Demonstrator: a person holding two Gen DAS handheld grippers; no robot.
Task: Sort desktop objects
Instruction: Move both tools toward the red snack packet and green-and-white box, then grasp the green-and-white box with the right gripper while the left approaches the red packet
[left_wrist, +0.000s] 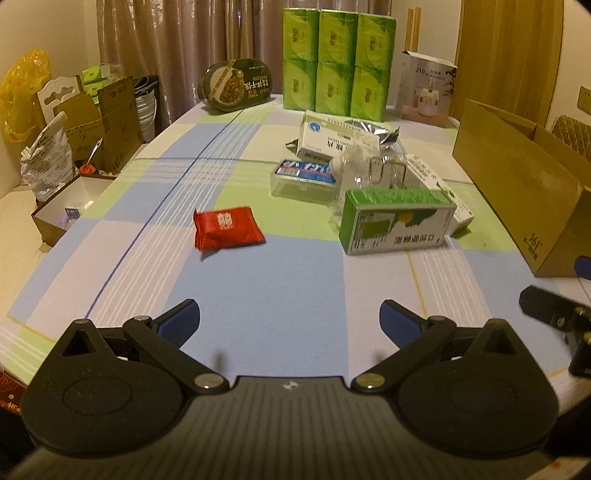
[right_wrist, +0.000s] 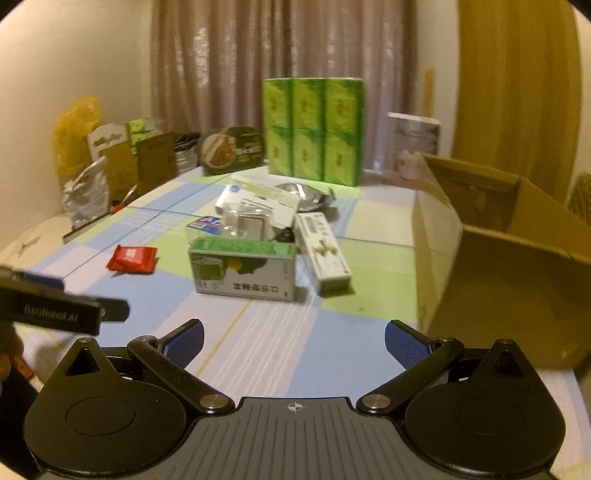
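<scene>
Sorting looks barely begun: both the left gripper (left_wrist: 290, 319) and right gripper (right_wrist: 294, 341) hover spread and empty, the red packet (left_wrist: 228, 228) and green box (left_wrist: 395, 221) (plus the clutter behind) remain on the table (left_wrist: 258, 280) beside the cardboard box (right_wrist: 509, 266).

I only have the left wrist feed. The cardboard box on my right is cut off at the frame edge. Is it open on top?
Observer: Yes. In the right wrist view the cardboard box is open, flaps up.
Operator: What lies between the green box and that carton?
Observer: A narrow white box, lying flat beside the green box and apart from the carton.
Operator: Is the right gripper holding anything?
Observer: No. The right gripper is open over bare tablecloth.
</scene>
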